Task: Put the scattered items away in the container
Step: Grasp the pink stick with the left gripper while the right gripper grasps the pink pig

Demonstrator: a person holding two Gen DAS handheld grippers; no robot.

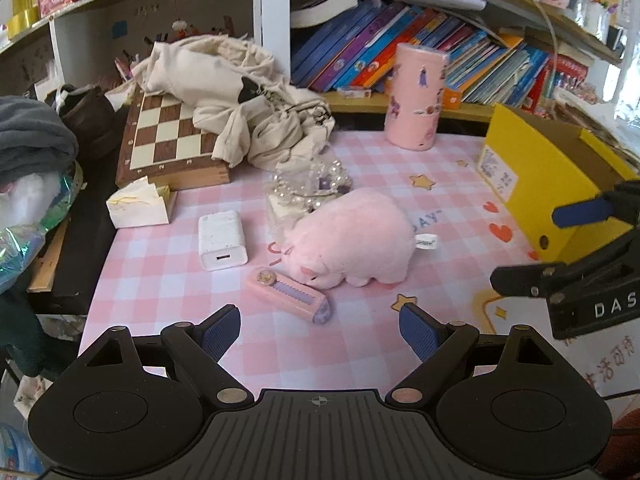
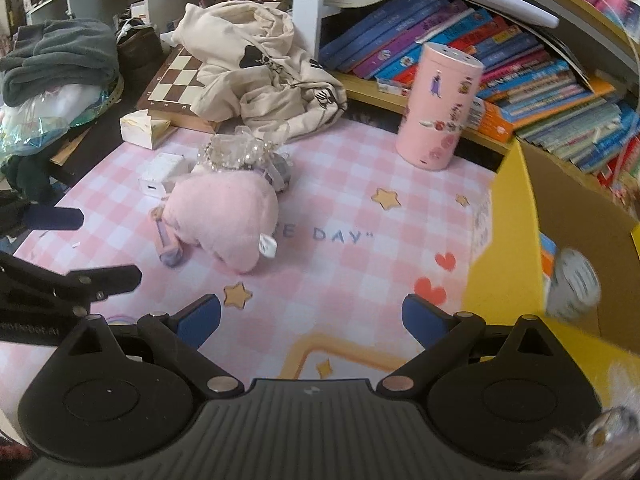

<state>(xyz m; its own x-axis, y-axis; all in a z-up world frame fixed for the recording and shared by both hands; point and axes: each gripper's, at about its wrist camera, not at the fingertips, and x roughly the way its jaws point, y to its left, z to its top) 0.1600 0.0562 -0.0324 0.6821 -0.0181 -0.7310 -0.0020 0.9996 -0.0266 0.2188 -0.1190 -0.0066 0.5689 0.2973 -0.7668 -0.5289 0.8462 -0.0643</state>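
A pink plush pig lies mid-mat. Against its snout rests a pink pencil-shaped case, with a white charger to the left and a clear bag of pearls behind. My left gripper hovers open just short of the case, nothing between its fingers. The yellow cardboard box stands at the right. In the right wrist view, my right gripper is open and empty over the mat beside the box, the pig ahead-left. A blurred grey-white item sits inside the box.
A tall pink cylinder stands at the mat's back, before a shelf of books. A chessboard under a cream cloth bag and a tissue pack crowd the back left. Dark clothes pile up at far left.
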